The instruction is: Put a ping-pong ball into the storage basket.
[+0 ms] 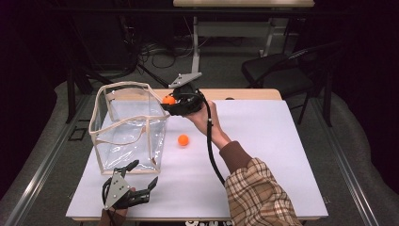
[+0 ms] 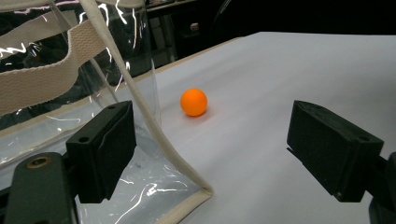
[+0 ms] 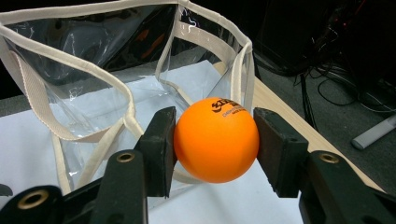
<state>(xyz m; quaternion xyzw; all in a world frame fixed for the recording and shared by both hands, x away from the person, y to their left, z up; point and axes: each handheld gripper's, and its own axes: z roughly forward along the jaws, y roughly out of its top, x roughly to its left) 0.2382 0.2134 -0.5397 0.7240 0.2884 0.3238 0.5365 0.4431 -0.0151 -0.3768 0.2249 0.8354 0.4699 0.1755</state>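
Right gripper [image 3: 215, 140] is gripping an orange ball [image 3: 216, 139] between its fingers, carrying it just beside the clear bag [image 1: 128, 125] rim. Left gripper [image 2: 210, 154] is idling, fingers wide, at the bag's near corner. Second ball [image 1: 183, 140] is sitting on the table [image 1: 263, 155]. Next: clear the rim, then release inside.

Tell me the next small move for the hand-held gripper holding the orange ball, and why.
Probably carry it a little further over the clear bag's open top, then let go. The right hand-held gripper is shut on an orange ball right at the bag's rim, not yet above the opening. A second ball waits on the table.
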